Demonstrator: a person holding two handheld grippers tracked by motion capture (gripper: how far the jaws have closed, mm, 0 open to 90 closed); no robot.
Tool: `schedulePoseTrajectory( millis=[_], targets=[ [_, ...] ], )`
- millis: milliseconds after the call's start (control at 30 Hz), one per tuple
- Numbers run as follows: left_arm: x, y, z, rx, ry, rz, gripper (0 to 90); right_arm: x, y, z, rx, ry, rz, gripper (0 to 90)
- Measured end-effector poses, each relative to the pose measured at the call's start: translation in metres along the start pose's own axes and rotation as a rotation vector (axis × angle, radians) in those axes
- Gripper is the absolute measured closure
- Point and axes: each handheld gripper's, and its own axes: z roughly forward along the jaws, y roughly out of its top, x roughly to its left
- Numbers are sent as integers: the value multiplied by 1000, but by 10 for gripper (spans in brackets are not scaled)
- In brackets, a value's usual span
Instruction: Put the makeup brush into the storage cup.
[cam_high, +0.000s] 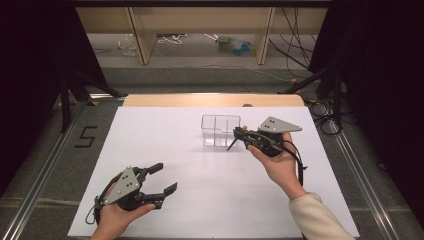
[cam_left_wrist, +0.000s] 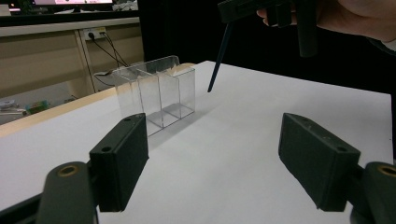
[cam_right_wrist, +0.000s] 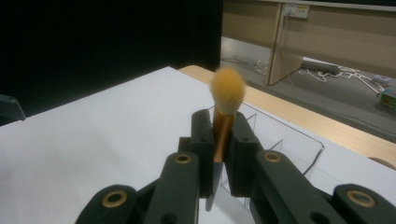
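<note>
A clear plastic divided box (cam_high: 220, 130) stands on the white table (cam_high: 165, 150) toward the back middle; it appears in the left gripper view as the clear box (cam_left_wrist: 156, 93) and behind the jaws as the clear box (cam_right_wrist: 285, 142). My right gripper (cam_high: 239, 135) hovers just right of the box, shut on a makeup brush (cam_right_wrist: 224, 116) with a gold ferrule and orange-tan bristles up. Its dark handle (cam_left_wrist: 219, 58) points down toward the table. My left gripper (cam_high: 165, 179) rests at the front left, open, with nothing between its jaws.
A wooden table edge (cam_high: 212, 100) runs behind the white sheet. Beyond it are wooden bench legs, cables and a bottle (cam_high: 235, 46) on the floor. Black tripod legs stand at both sides.
</note>
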Motion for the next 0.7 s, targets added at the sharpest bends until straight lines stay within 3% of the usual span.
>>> schedulePoseTrajectory(
  millis=[700],
  targets=[
    [0,-1,1,-12,-6,-10,243,-3,4,4,-11,-4,6,840]
  ],
)
